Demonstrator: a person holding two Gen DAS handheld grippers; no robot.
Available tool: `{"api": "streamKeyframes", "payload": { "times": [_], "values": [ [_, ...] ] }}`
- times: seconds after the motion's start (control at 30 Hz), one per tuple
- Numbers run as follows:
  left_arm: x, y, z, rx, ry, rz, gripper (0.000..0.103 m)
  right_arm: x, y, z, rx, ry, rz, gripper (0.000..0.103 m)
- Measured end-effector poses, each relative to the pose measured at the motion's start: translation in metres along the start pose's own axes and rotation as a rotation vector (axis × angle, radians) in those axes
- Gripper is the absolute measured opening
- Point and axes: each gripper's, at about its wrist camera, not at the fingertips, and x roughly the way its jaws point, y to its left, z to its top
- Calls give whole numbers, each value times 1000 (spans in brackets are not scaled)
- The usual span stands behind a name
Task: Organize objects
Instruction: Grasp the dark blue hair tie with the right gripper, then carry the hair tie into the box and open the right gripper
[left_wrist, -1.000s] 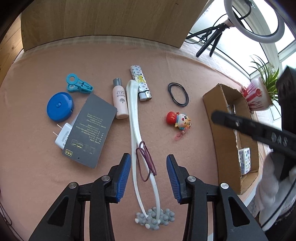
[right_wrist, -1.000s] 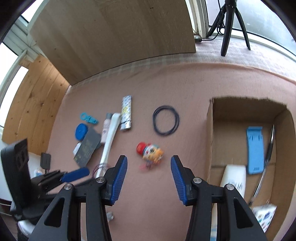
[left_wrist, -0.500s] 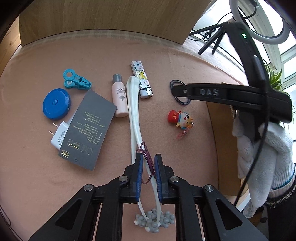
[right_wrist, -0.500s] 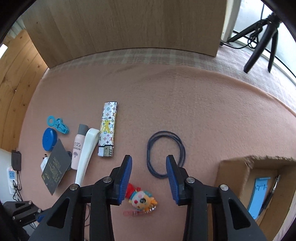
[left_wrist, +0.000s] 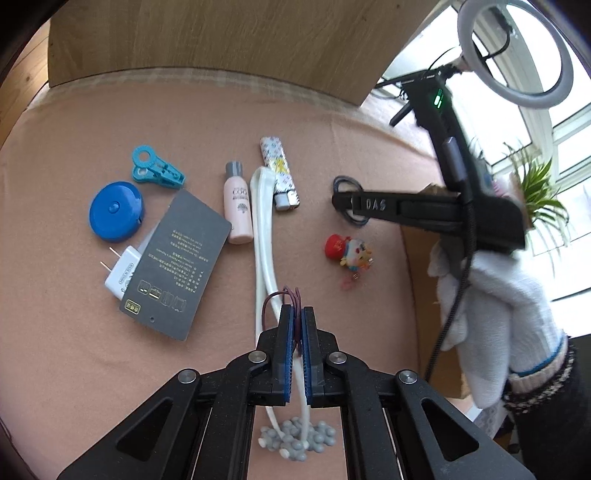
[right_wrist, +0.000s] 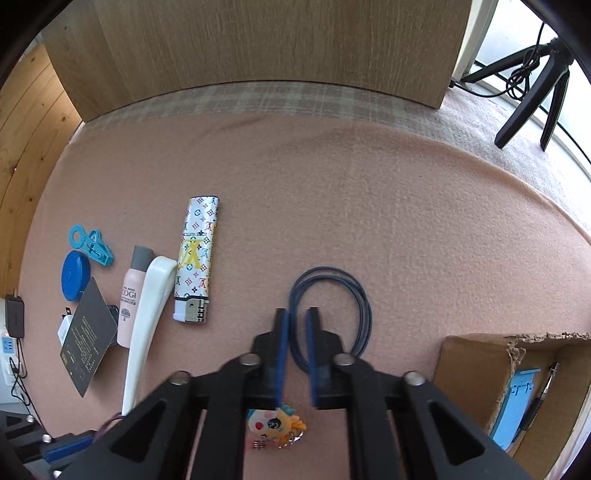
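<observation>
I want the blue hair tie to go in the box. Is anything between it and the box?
Nothing visible. The right gripper straddles the blue hair tie's near strand, jaws not quite shut, and only bare pink cloth lies between it and the cardboard box.

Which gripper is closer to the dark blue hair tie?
The right gripper. Its fingers straddle the near-left part of the dark blue hair tie. The left gripper is well away to the left, shut on the purple hair tie beside the white massager.

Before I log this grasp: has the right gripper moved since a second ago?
Yes. The right gripper advanced from near the cardboard box, over the toy, to the blue hair tie.
</observation>
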Motion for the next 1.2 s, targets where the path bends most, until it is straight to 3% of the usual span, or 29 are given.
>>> {"api": "streamKeyframes", "payload": {
  "times": [0.33, 0.53, 0.67, 0.87, 1.2],
  "values": [
    [-50, -13, 2, 15, -108, -35, 4, -34, -33, -18, 113, -53, 193, 4],
    [-54, -23, 4, 31, -116, -57, 4, -78, -55, -45, 167, -128, 276, 4],
    [-47, -44, 5, 64, -105, -79, 4, -107, -57, -52, 164, -180, 279, 4],
    [-33, -91, 9, 137, -88, -126, 4, -142, -95, -84, 182, -233, 216, 4],
    [14, -178, 23, 241, -37, -205, 4, -151, -160, -134, 315, -250, 180, 4]
  ]
}}
